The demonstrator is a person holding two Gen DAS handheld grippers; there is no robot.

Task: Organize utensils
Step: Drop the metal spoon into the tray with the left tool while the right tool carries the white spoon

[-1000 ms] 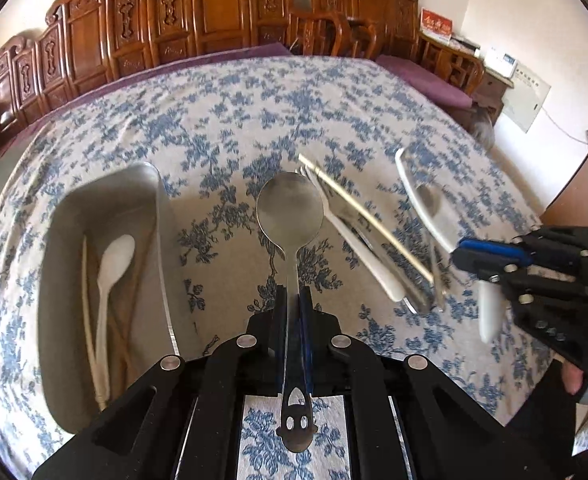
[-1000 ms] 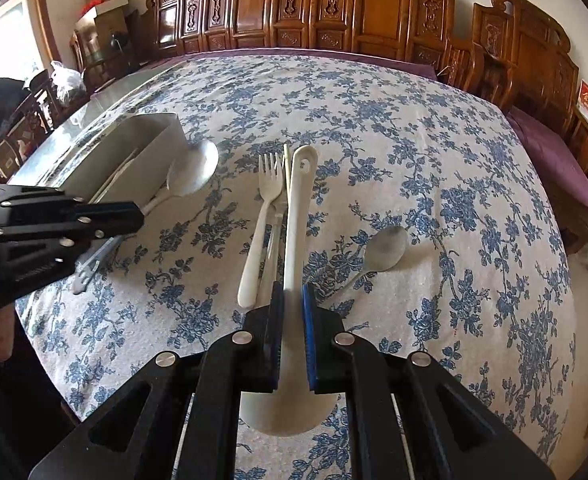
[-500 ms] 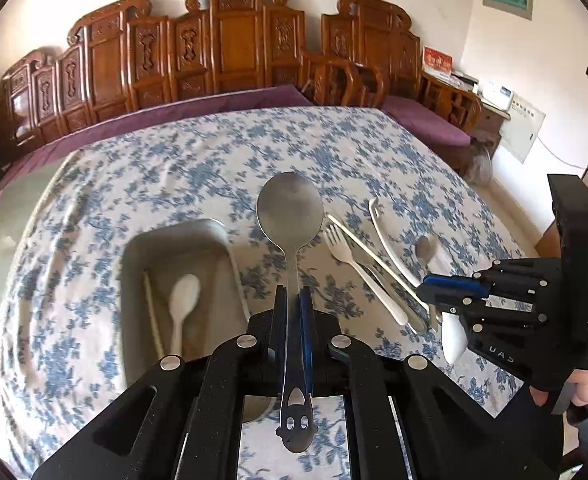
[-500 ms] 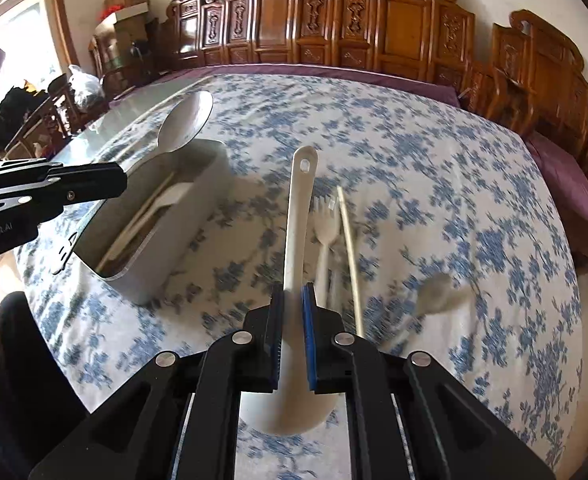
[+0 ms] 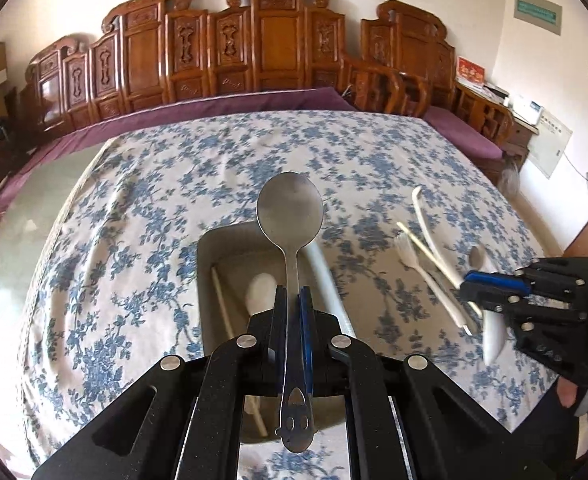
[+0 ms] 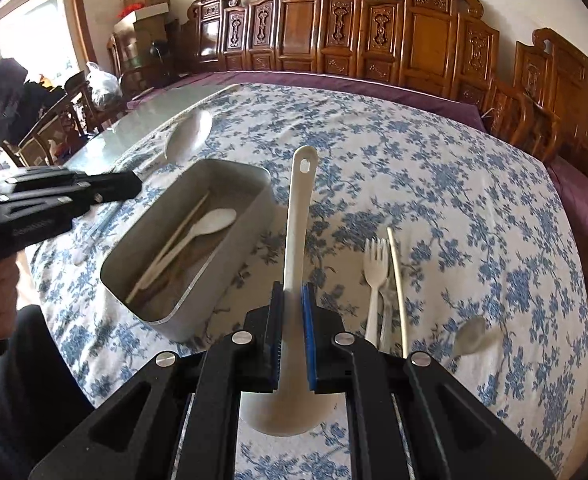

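My left gripper (image 5: 292, 300) is shut on the handle of a metal spoon (image 5: 289, 216), bowl pointing forward, held above the grey metal tray (image 5: 207, 248). The tray (image 6: 249, 216) holds a white plastic spoon (image 6: 209, 222) and chopsticks (image 6: 173, 240). My right gripper (image 6: 292, 300) is shut on a white ladle-style spoon (image 6: 300, 216), handle forward, held just right of the tray. The left gripper also shows in the right wrist view (image 6: 133, 188), and the right gripper in the left wrist view (image 5: 470, 286).
On the blue floral tablecloth (image 6: 414, 160) right of the tray lie a white plastic fork (image 6: 376, 276), a chopstick (image 6: 398, 280) and a small metal spoon (image 6: 470, 336). Carved wooden chairs (image 5: 253, 48) line the far side of the table.
Both grippers have swung left with their spoons. The tray now sits under the left gripper and close beside the right one. Both stayed shut.
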